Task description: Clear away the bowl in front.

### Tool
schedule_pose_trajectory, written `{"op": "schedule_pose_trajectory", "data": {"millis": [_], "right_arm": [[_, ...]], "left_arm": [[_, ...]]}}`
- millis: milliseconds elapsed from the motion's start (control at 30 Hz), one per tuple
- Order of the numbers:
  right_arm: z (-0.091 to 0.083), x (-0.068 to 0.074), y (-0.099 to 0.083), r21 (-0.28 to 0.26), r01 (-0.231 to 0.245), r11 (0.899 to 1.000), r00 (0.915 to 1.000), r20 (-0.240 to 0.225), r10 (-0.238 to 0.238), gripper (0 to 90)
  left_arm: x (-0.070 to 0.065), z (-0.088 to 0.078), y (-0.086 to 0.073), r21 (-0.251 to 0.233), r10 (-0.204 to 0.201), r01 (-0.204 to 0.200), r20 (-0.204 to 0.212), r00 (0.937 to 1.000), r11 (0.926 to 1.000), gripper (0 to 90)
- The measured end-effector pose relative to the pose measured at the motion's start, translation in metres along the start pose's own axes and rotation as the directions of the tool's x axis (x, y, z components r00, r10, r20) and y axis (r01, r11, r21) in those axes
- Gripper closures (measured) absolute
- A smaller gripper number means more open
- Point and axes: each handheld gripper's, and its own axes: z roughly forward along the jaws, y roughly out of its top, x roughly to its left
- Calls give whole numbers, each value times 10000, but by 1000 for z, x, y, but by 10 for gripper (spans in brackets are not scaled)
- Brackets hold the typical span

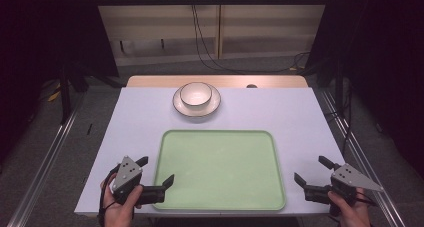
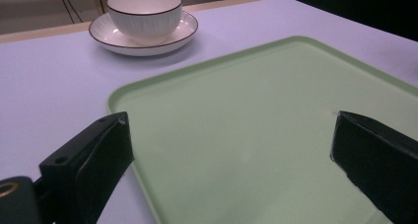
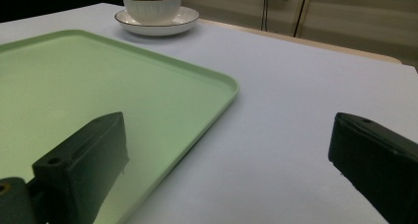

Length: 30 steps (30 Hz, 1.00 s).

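Sitting beyond both wide-spread grippers, the white dark-rimmed bowl (image 1: 195, 94) is resting on its saucer (image 1: 197, 107) past the green tray (image 1: 220, 170) lying between left gripper (image 1: 156, 170) and right gripper (image 1: 313, 169) on the white table (image 1: 295, 117).

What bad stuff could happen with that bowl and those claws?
The bowl sits loose on the plate, so lifting the plate alone might let it slide off. The left claw straddles the tray edge; moving forward could knock the tray. Both dishes sit near the table's far edge.
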Motion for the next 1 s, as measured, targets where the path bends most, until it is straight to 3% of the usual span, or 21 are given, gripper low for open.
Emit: {"op": "schedule_pose_trajectory", "data": {"millis": [100, 167, 267, 300, 467, 800, 1000], "right_arm": [[0, 0, -1, -33, 59, 10000, 10000, -53, -60, 10], [0, 0, -1, -25, 49, 10000, 10000, -31, -49, 10], [0, 0, -1, -48, 40, 10000, 10000, -25, -40, 11], [-1, 0, -1, -50, 55, 10000, 10000, -22, -55, 10], [-1, 1, -1, -53, 55, 10000, 10000, -38, -55, 10], [-2, 1, -1, -58, 17, 10000, 10000, -19, -17, 10], [-2, 0, -1, -39, 38, 10000, 10000, -43, -38, 10]], "left_arm": [[-7, 9, 6, -84, 540, -540, -16, 9985, 9985, 29], [-10, 14, 11, -133, 602, -601, 19, 9982, 9981, 18], [-11, 17, 14, -220, 630, -636, -248, 9977, 9977, 26], [-11, 22, 17, -163, 582, -581, 34, 9983, 9982, 28], [-10, 33, 21, 19, 508, -509, 327, 9982, 9987, 23], [3, 51, 37, 69, 667, -669, 245, 9975, 9977, 22], [8, 63, 48, 131, 648, -655, 493, 9967, 9978, 25]]}}
